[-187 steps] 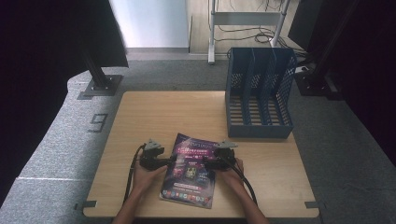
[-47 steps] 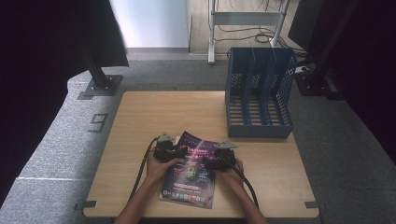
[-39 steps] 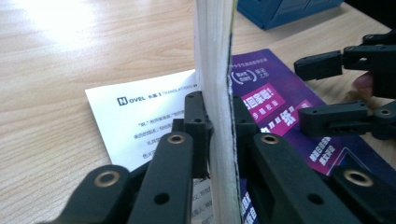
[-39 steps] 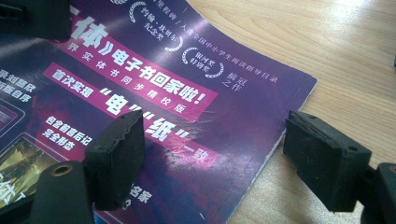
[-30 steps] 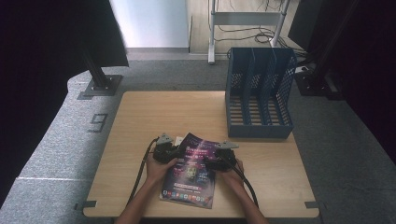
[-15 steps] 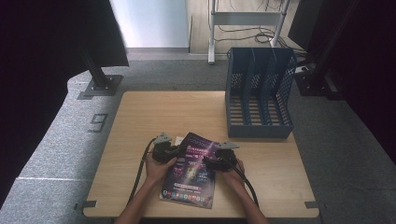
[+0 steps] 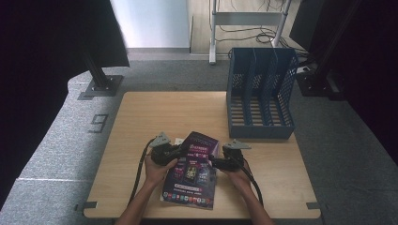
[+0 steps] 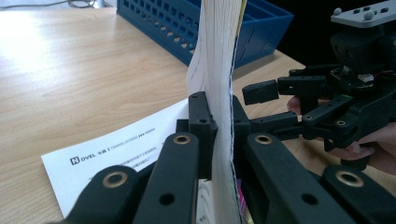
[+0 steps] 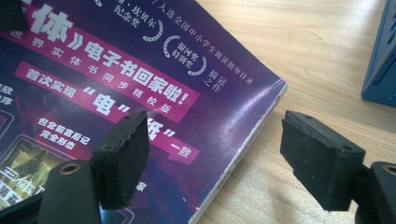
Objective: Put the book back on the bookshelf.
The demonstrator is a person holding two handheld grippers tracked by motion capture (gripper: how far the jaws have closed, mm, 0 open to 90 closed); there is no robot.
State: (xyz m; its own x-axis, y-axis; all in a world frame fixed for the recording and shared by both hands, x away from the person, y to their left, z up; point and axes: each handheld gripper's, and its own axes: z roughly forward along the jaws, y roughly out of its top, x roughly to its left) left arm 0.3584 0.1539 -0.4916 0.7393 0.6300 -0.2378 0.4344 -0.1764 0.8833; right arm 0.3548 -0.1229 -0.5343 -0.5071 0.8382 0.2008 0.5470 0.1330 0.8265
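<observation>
Lower centre of the high view: the left gripper [image 7: 180, 151] pinches the magazine [image 7: 193, 168] by its edge, tilting that side off the table [image 7: 155, 112] so it can be lifted. The right gripper [image 9: 212, 156], jaws spread, straddles the opposite edge. A white slip [image 8: 112, 151] beneath reads "NOVEL"; the purple cover carries Chinese text.

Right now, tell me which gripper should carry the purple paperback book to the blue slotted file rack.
Probably left. The left gripper is already shut on the purple paperback book, lifting that edge. The right gripper stands open astride the opposite edge, nearer the blue slotted file rack, gripping nothing.
</observation>
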